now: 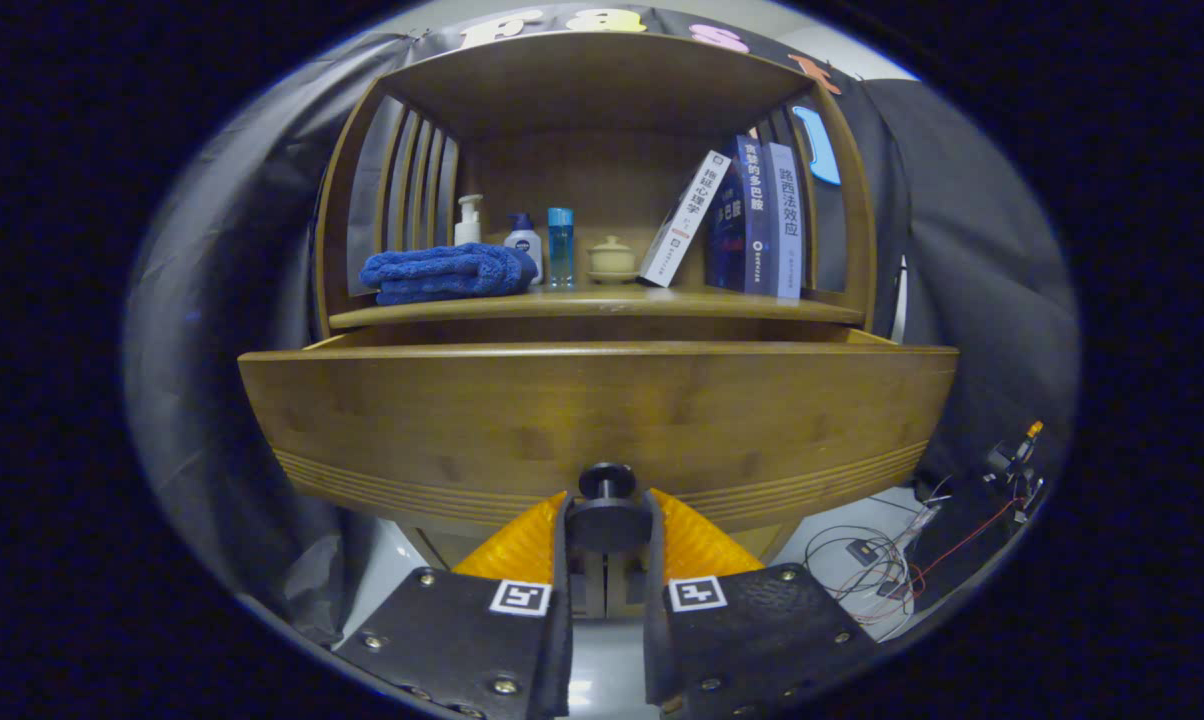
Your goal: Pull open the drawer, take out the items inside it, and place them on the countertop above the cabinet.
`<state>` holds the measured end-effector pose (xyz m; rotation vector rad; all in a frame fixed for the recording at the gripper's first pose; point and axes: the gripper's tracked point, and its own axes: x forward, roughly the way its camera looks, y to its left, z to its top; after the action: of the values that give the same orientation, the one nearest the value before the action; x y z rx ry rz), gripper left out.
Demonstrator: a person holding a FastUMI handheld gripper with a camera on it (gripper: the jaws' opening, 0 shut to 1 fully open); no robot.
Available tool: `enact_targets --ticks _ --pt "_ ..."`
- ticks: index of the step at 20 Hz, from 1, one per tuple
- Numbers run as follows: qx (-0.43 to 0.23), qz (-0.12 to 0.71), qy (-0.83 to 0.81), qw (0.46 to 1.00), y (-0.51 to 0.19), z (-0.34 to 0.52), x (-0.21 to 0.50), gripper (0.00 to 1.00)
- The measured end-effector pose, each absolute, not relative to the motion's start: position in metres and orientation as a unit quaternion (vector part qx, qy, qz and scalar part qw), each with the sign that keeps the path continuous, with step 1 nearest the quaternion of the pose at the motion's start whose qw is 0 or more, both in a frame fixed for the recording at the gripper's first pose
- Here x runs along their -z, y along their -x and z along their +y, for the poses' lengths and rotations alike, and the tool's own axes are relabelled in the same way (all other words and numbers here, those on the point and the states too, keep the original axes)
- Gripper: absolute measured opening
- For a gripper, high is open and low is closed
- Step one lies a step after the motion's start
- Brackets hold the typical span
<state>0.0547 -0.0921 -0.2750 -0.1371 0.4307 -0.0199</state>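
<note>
The gripper is closing narrowly on the dark round knob of the wooden drawer, with a finger pressing in on each side of the knob's wider base. The drawer front is standing out from the cabinet, its top edge showing a gap ahead of the shelf above, so the drawer is sitting partly open; its inside is hidden from this angle, and what lies in it cannot be told.

Beyond the drawer, the surface above the cabinet is carrying a folded blue towel at the left. Just behind and beside the towel are standing a white pump bottle, a smaller white bottle with a blue cap and a slim blue bottle; their labels are too small to read. Next comes a small lidded ceramic jar. To the right, a white book is leaning against three upright books with Chinese titles on their spines; the rightmost one is reading 路西法效应.

Below the drawer at the right, loose cables are lying on the pale floor.
</note>
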Motion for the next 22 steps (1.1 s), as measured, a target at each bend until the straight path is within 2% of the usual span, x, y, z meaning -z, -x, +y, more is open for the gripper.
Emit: enact_targets --ticks 10,15,22 --pt "0.01 0.217 0.072 0.973 -0.044 -0.092 0.276 0.29" --pt "0.009 0.212 0.071 0.975 -0.01 -0.095 0.275 0.29" --pt "0.041 0.232 0.07 0.969 0.022 -0.097 0.275 0.29"
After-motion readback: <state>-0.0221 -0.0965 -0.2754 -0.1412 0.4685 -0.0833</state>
